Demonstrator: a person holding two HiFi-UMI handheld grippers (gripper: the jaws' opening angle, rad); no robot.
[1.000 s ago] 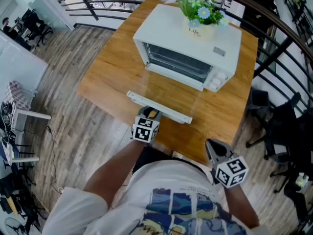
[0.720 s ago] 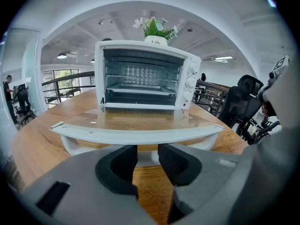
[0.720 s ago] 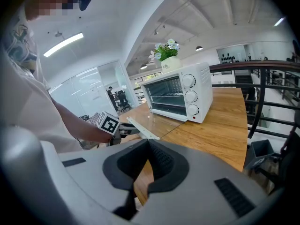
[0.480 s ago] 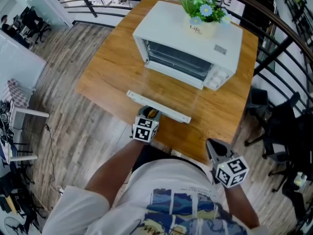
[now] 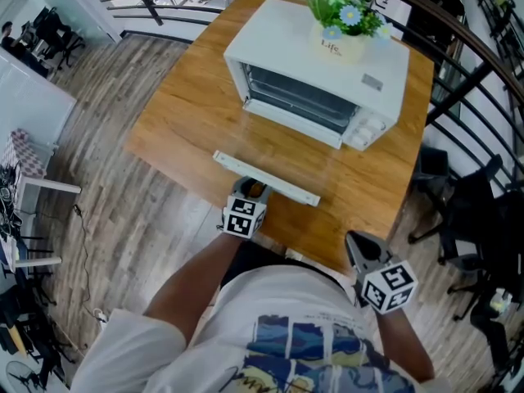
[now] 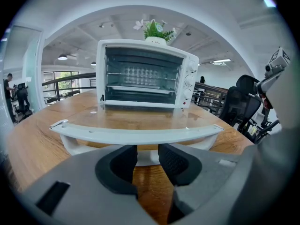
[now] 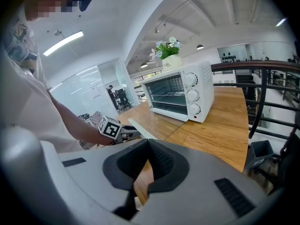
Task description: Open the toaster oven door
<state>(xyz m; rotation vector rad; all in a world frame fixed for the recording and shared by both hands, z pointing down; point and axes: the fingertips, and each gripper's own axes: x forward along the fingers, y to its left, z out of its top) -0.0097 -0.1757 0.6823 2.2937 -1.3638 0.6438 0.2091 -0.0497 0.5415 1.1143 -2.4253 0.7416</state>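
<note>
The white toaster oven (image 5: 327, 60) stands at the far side of the wooden table (image 5: 180, 113), its rack-lined inside showing. Its glass door (image 5: 286, 150) lies folded down flat toward me, and the white handle bar (image 5: 266, 178) runs along the door's near edge. My left gripper (image 5: 254, 191) sits right at that handle. In the left gripper view the bar (image 6: 136, 135) crosses just beyond the gripper (image 6: 147, 156), whose jaws stand apart. My right gripper (image 5: 356, 248) hangs back near the table's front right edge, jaws together and empty. The right gripper view shows the oven (image 7: 180, 90) from the knob side.
A pot of flowers (image 5: 342, 23) rests on top of the oven. A black metal railing (image 5: 458, 80) curves behind and to the right of the table. Dark office chairs (image 5: 467, 203) stand at the right, and wood floor lies to the left.
</note>
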